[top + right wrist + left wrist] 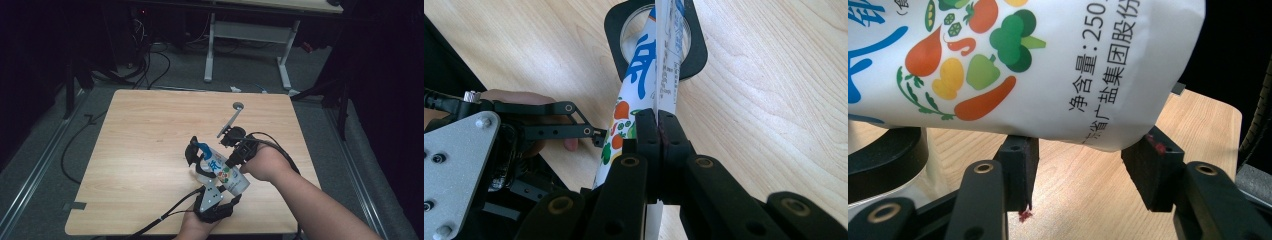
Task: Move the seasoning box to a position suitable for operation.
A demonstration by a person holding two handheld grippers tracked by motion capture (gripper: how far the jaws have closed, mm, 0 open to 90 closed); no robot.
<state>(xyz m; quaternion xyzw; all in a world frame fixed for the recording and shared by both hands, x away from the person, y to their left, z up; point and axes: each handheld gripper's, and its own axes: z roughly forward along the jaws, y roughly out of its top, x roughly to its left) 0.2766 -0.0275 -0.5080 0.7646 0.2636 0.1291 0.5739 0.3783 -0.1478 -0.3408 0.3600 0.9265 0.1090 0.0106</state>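
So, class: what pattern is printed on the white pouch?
Colourful vegetables with blue and black Chinese lettering on the white pouch; clearest in the left gripper view.

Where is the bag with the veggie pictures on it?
In the high view the white bag is near the table's front edge, right of the middle. The right claw pinches its edge, and its top pokes into a black-rimmed container.

left gripper [206,165]: fingers apart | right gripper [657,125]: fingers pinched together
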